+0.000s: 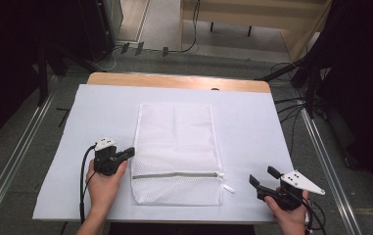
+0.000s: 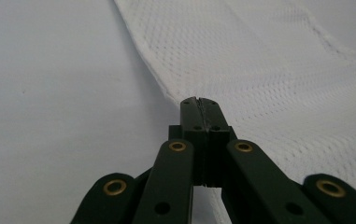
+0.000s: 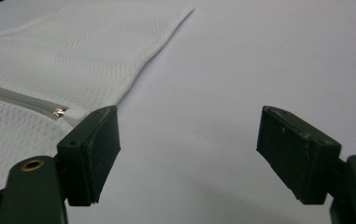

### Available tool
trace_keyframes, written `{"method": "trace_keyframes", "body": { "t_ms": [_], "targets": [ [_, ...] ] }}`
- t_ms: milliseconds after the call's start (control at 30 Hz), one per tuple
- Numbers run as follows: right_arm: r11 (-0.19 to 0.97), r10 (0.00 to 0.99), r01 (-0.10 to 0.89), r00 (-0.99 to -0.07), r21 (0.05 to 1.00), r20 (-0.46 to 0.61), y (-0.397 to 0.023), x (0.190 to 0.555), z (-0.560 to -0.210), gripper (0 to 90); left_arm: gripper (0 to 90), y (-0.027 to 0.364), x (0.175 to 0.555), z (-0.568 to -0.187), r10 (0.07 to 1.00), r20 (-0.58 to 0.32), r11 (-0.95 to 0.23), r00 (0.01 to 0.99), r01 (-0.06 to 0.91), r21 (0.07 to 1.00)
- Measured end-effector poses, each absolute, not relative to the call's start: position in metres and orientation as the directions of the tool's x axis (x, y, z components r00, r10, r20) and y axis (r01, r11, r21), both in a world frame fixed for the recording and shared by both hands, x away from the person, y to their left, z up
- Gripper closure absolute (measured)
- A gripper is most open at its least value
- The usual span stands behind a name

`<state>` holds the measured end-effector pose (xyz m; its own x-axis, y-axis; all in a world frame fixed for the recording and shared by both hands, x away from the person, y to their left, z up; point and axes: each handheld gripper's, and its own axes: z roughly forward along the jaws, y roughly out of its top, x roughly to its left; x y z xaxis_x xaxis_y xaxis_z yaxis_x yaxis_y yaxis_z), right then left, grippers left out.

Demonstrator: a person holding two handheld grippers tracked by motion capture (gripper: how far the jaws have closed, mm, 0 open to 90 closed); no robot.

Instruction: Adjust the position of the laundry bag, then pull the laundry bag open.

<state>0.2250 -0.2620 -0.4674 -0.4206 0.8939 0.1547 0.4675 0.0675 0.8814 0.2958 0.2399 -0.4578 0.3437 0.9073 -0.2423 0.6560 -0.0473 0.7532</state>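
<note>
A white mesh laundry bag (image 1: 176,144) lies flat in the middle of the white table cover, its closed zipper (image 1: 174,175) running across near the front end. The zipper pull (image 1: 221,174) sits at the bag's right side, with a small white tab (image 1: 228,188) beside it. My left gripper (image 1: 129,152) is shut, its tips at the bag's left edge (image 2: 166,91), nothing visibly pinched between them. My right gripper (image 1: 262,176) stands open on the table right of the bag, near the zipper pull (image 3: 60,112), with nothing between its jaws.
The white cover (image 1: 252,127) spreads over a wooden table (image 1: 174,81). Dark stands and cables (image 1: 291,103) crowd the floor to the right, and metal rails (image 1: 12,156) run along both sides.
</note>
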Motion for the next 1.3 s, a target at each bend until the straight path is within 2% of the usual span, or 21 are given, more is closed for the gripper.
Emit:
{"method": "trace_keyframes", "body": {
  "t_ms": [33,67,133,167,200,233,267,300,333,400,567,600,667,767,1033,1167,1300],
  "targets": [
    [0.067,0.894,0.468,-0.421,0.881,0.155,-0.262,0.225,-0.467,22.3,90.0,0.24,0.296,-0.458,0.907,-0.242,-0.047,0.344,0.656,0.753],
    [0.083,0.887,0.458,-0.44,0.885,0.144,-0.254,0.224,-0.466,31.9,90.0,0.24,0.298,-0.461,0.925,-0.213,-0.048,0.316,0.649,0.759],
    [0.092,0.867,0.445,-0.475,0.891,0.148,-0.246,0.222,-0.464,35.3,86.7,0.242,0.3,-0.463,0.929,-0.221,-0.021,0.295,0.642,0.767],
    [0.092,0.867,0.445,-0.475,0.891,0.148,-0.246,0.222,-0.464,35.3,76.0,0.242,0.3,-0.463,0.929,-0.221,-0.021,0.295,0.642,0.767],
    [0.093,0.86,0.444,-0.487,0.891,0.153,-0.243,0.222,-0.463,37.3,76.0,0.242,0.299,-0.463,0.929,-0.213,-0.029,0.302,0.635,0.772],
    [0.086,0.844,0.449,-0.507,0.89,0.174,-0.236,0.221,-0.461,42.3,59.6,0.241,0.296,-0.46,0.932,-0.188,-0.043,0.311,0.609,0.792],
    [0.086,0.839,0.454,-0.513,0.887,0.182,-0.234,0.222,-0.46,46.9,54.5,0.243,0.292,-0.458,0.934,-0.187,-0.035,0.305,0.599,0.8],
    [0.086,0.839,0.454,-0.513,0.887,0.182,-0.234,0.222,-0.46,46.9,49.8,0.243,0.292,-0.458,0.934,-0.187,-0.035,0.305,0.599,0.8],
    [0.09,0.84,0.466,-0.51,0.88,0.185,-0.231,0.221,-0.459,52.6,49.8,0.244,0.289,-0.455,0.934,-0.195,-0.022,0.299,0.593,0.805],
    [0.083,0.851,0.495,-0.486,0.865,0.197,-0.227,0.221,-0.458,56.0,46.9,0.249,0.278,-0.449,0.928,-0.216,0.0,0.303,0.58,0.814],
    [0.1,0.826,0.502,-0.523,0.859,0.209,-0.224,0.223,-0.462,60.9,46.1,0.245,0.266,-0.443,0.922,-0.203,-0.02,0.33,0.563,0.826],
    [0.101,0.792,0.515,-0.559,0.851,0.244,-0.224,0.225,-0.465,62.7,46.1,0.24,0.262,-0.44,0.915,-0.205,-0.026,0.348,0.557,0.83],
    [0.086,0.786,0.514,-0.562,0.853,0.259,-0.221,0.225,-0.468,64.0,46.1,0.235,0.26,-0.439,0.906,-0.207,-0.034,0.368,0.553,0.833],
    [0.112,0.797,0.496,-0.563,0.861,0.22,-0.216,0.225,-0.471,62.5,46.1,0.228,0.258,-0.438,0.897,-0.206,-0.049,0.39,0.551,0.833],
    [0.098,0.787,0.503,-0.567,0.859,0.242,-0.207,0.229,-0.472,64.3,46.0,0.2,0.251,-0.439,0.856,-0.206,-0.101,0.474,0.544,0.833],
    [0.12,0.797,0.526,-0.557,0.842,0.235,-0.203,0.23,-0.474,52.2,46.2,0.186,0.249,-0.442,0.831,-0.209,-0.13,0.515,0.546,0.828],
    [0.133,0.801,0.544,-0.552,0.828,0.234,-0.202,0.231,-0.475,52.7,46.6,0.175,0.248,-0.445,0.817,-0.212,-0.146,0.536,0.548,0.824]
  ]
}}
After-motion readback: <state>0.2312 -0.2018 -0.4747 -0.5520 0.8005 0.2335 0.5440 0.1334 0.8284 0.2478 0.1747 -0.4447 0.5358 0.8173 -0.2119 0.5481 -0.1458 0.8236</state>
